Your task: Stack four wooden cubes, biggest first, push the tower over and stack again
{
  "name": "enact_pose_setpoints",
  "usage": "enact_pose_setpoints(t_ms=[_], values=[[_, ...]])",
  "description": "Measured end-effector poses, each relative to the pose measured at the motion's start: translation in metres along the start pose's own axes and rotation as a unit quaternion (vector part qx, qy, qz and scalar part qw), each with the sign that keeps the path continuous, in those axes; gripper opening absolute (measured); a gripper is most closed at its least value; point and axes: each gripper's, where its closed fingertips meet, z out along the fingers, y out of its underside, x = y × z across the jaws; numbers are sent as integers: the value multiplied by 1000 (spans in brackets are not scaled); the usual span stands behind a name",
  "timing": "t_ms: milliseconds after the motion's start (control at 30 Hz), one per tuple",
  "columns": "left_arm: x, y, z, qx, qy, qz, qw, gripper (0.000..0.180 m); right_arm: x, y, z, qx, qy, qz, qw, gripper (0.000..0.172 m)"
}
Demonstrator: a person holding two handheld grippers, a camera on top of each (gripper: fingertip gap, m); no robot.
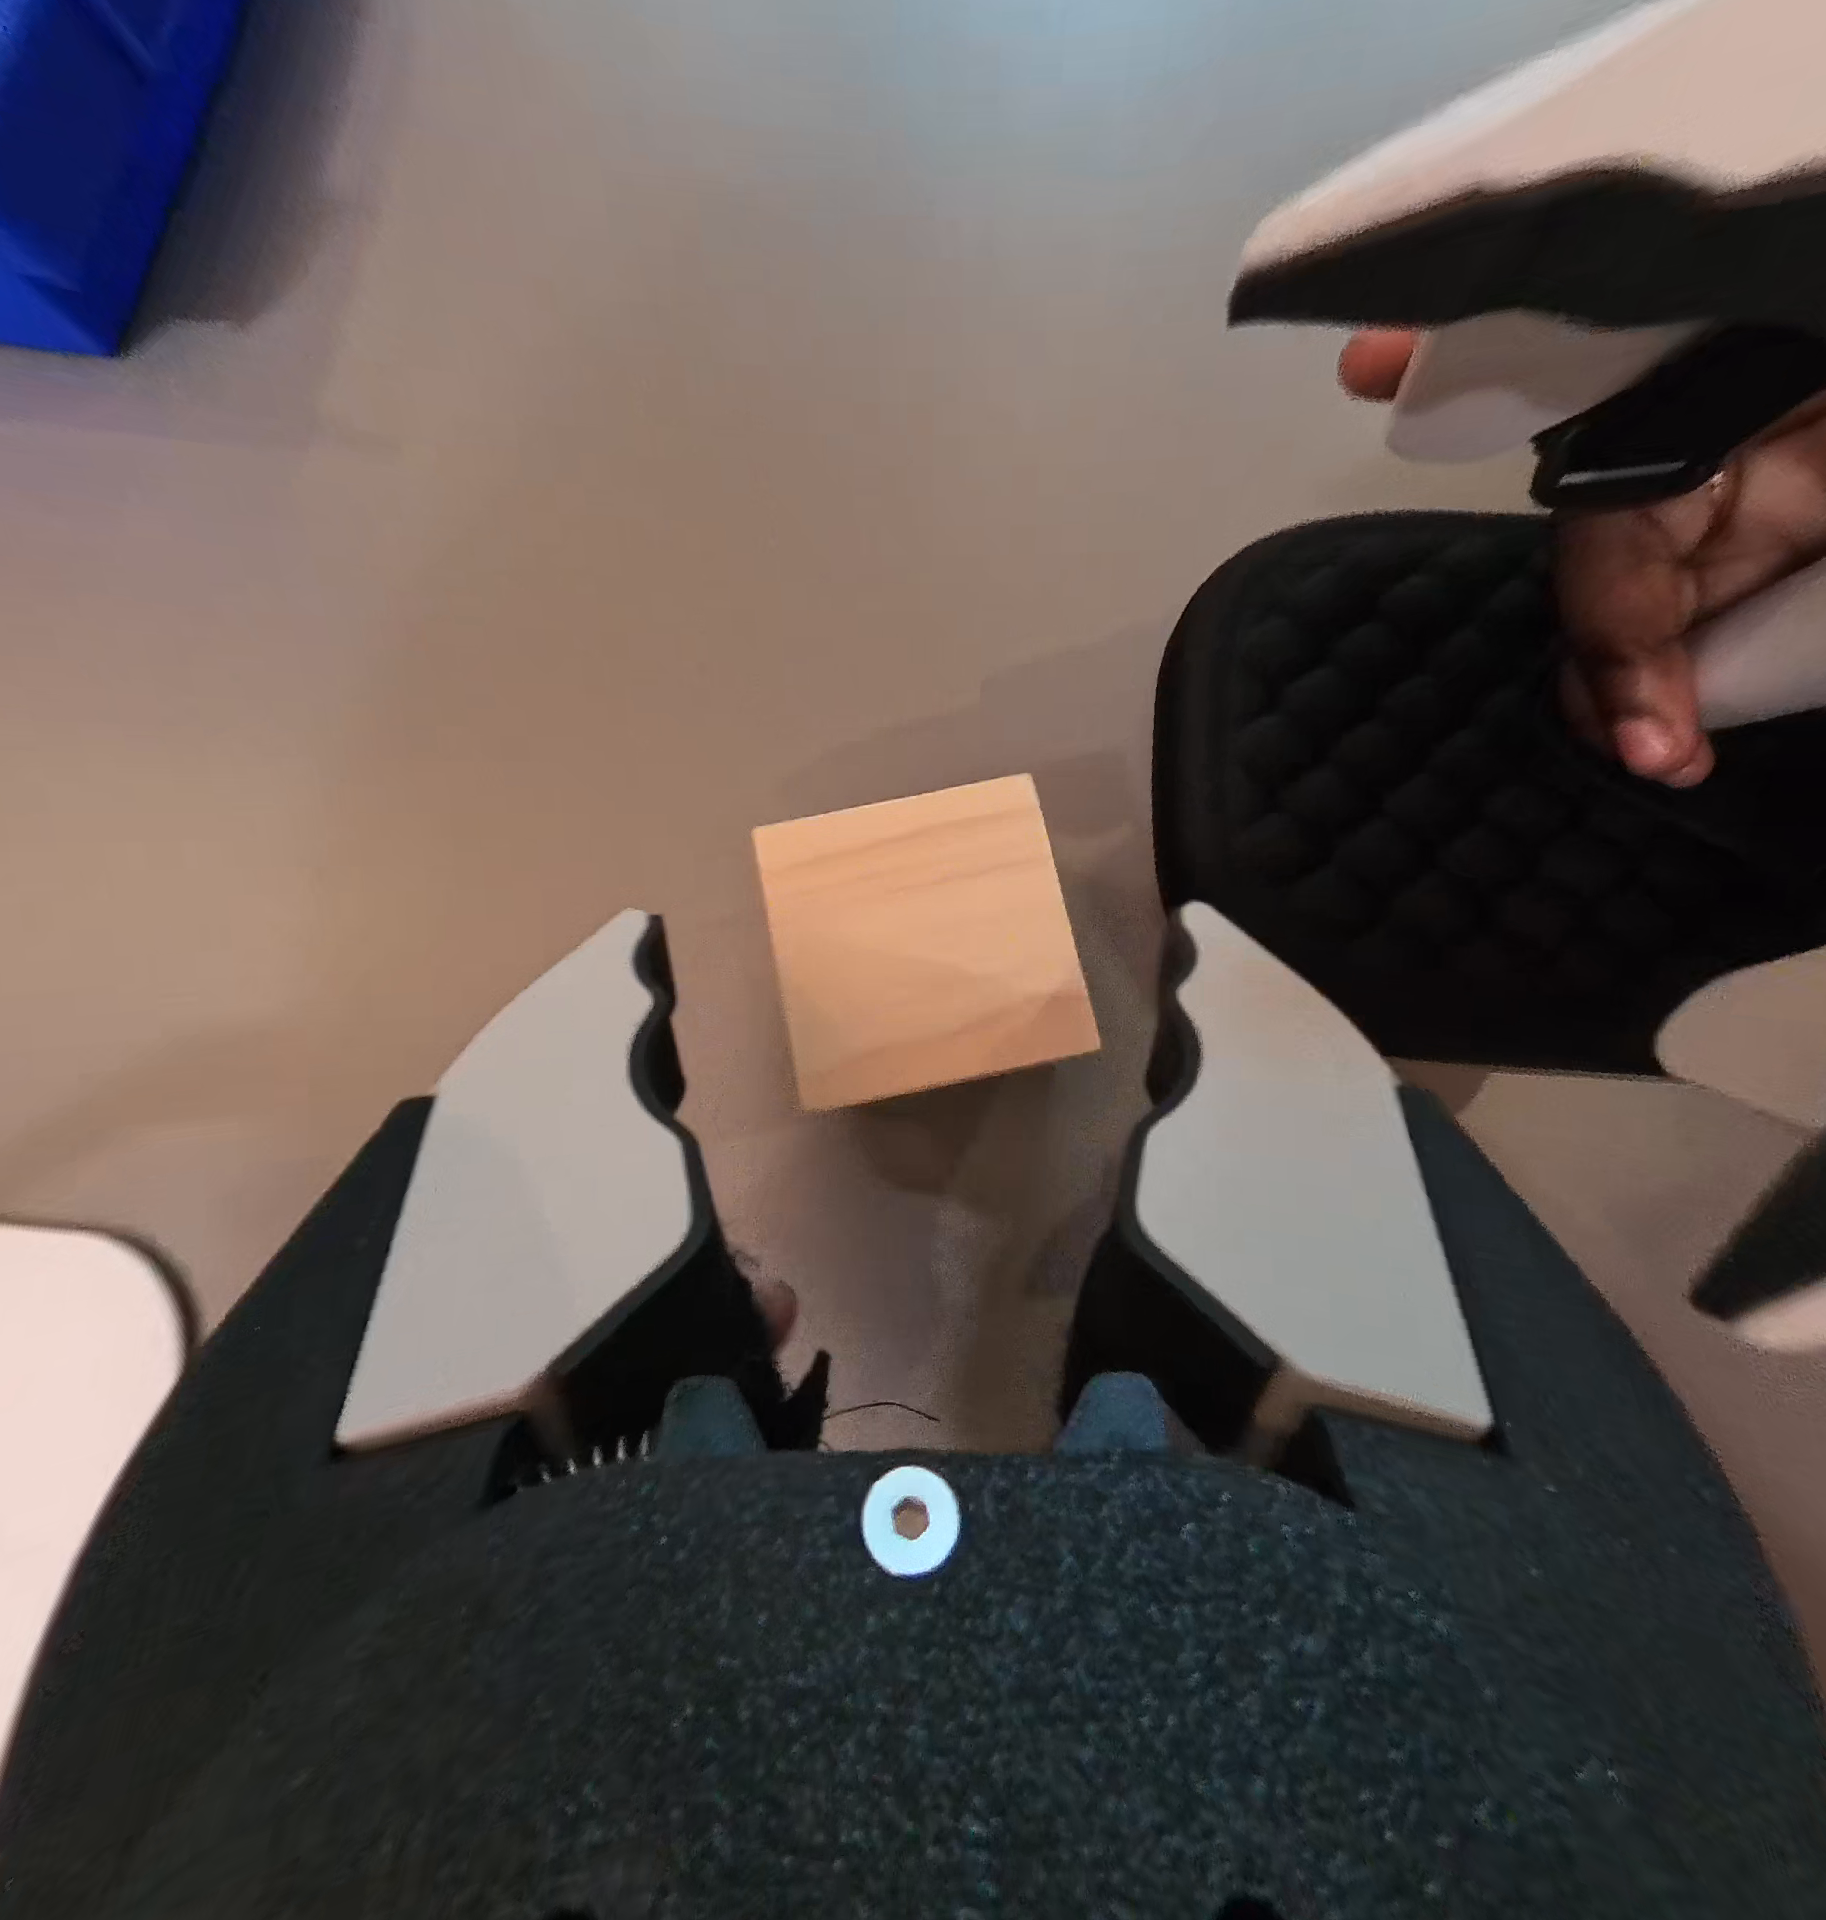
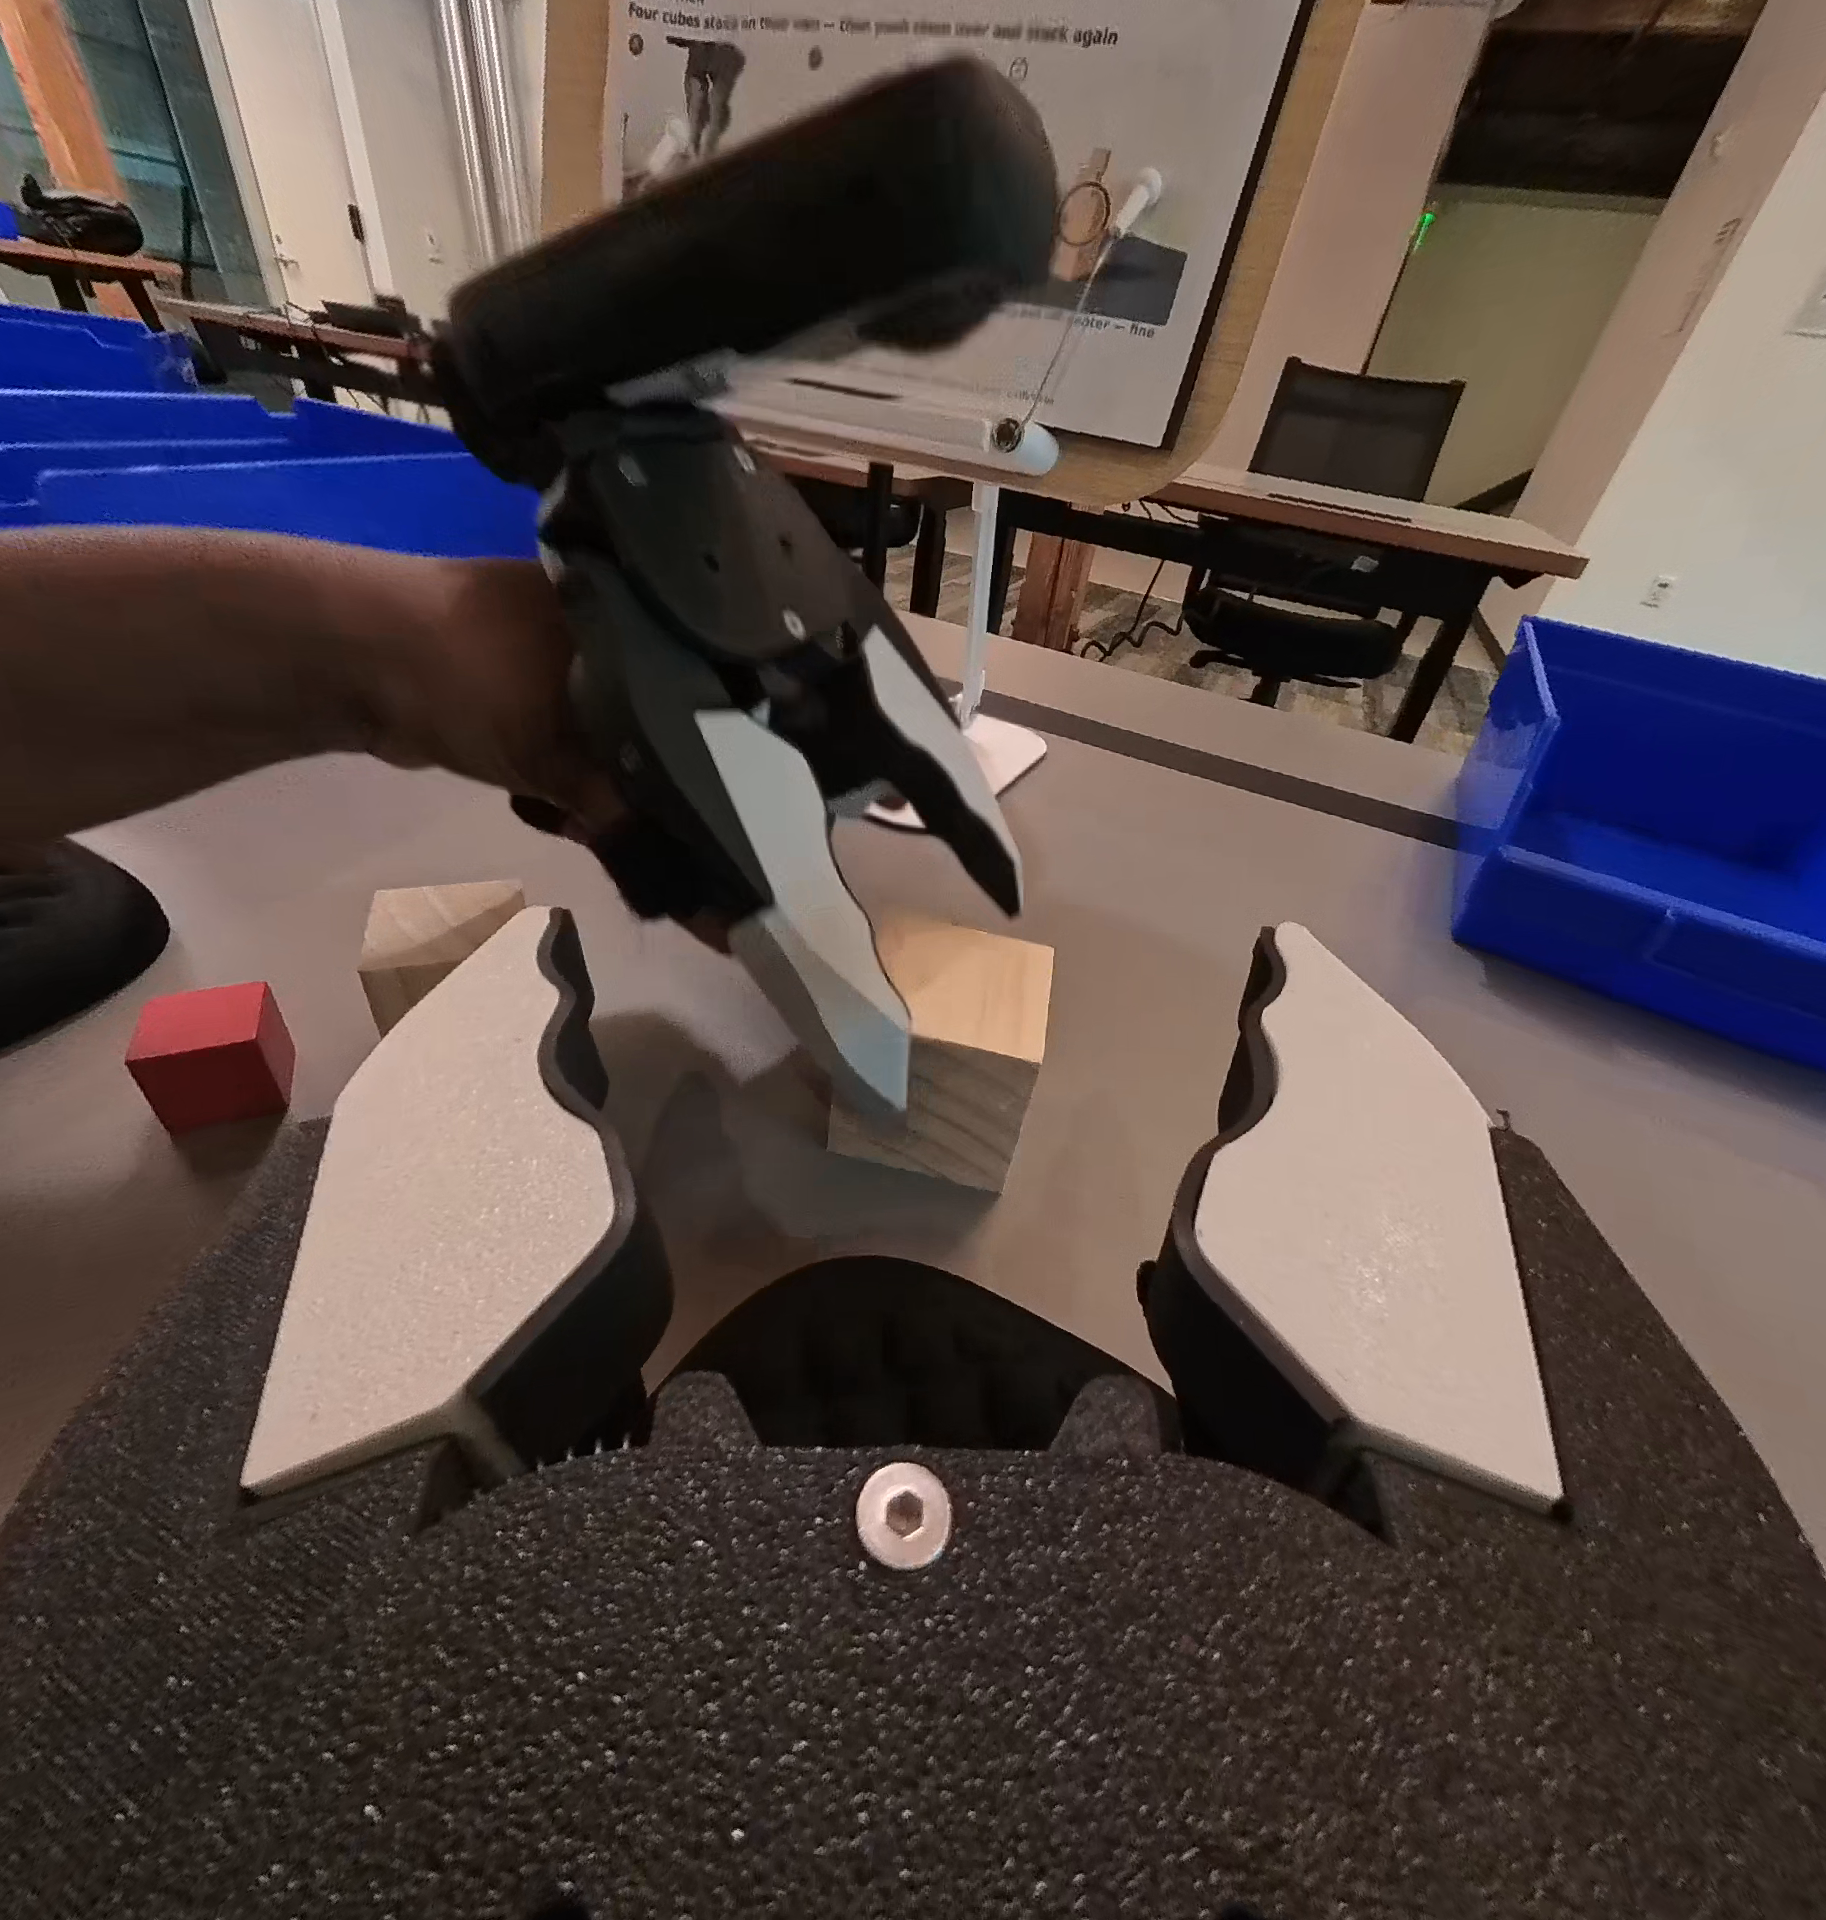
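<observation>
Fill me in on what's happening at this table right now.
A person holds a gripper in each hand over a grey table. The left gripper, jaws open, straddles a plain wooden cube without gripping it. The right gripper waits open just in front. A red cube and another wooden block sit to the left.

A red cube (image 2: 211,1055) is sitting on the grey table (image 2: 1252,883) beside a pale block (image 2: 426,935); blue bins (image 2: 1667,904) are flanking it, chairs (image 2: 1345,436) standing behind.
</observation>
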Motion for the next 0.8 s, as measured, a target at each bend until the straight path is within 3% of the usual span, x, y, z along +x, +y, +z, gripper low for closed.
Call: enact_pose_setpoints(t_ms=[67,133,233,367,567,667,800], values=[[-7,-8,-21,25,-13,-11,1000,103,1,-1,-1,3,0,2,1000,116],[-14,-10,-47,34,-34,-37,998,106,1,-1,0,3,1,3,1000,116],[-16,10,-88,2,-82,-100,992,91,0,0,0,1,0,-2,1000,116],[11,46,-115,-57,-80,-185,978,78,-1,0,0,0,0,-4,1000,115],[49,86,-104,-122,-97,-178,971,67,-2,0,0,-1,2,-10,1000,115],[46,106,-95,-163,-125,-187,961,65,-2,-1,0,1,0,-14,1000,114],[42,109,-90,-165,-139,-191,958,67,-1,-1,-1,4,0,-7,1000,114]])
